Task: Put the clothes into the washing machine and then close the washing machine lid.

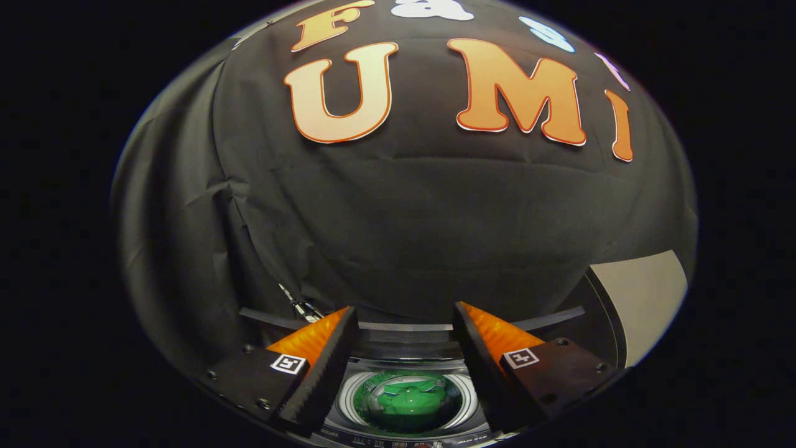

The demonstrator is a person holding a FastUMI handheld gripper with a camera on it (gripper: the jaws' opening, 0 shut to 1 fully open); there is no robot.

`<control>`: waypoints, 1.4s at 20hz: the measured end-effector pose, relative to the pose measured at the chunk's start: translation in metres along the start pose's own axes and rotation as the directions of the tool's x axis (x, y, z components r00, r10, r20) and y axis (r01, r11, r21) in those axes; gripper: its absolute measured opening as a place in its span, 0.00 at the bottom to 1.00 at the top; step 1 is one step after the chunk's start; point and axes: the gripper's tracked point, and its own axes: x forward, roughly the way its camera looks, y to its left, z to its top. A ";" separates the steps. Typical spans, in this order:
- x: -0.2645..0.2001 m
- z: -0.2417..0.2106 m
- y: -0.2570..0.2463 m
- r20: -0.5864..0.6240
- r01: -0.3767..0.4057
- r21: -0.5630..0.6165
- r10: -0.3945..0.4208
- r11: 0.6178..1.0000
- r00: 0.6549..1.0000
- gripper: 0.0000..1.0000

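Below and between my fingers stands the top-loading washing machine (348, 429), its round drum mouth uncovered. A green garment (407, 401) lies inside the drum. My gripper (405, 314) hovers above the machine, open, with nothing between its fingers. The raised lid (404, 339) shows as a dark band behind the drum, just past the fingertips.
The booth's black cloth wall (404, 236) hangs right behind the machine. A pale floor or panel patch (647, 298) lies to the right of the machine. A small metal clip (303, 308) shows by the left fingertip.
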 end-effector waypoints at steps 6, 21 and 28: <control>-0.016 -0.016 0.004 0.015 0.008 -0.002 -0.008 1.000 1.000 1.00; 0.012 -0.245 0.020 -0.329 -0.002 0.097 0.034 0.995 0.944 0.99; 0.012 -0.248 0.019 -0.342 0.013 0.100 0.022 0.995 0.939 0.99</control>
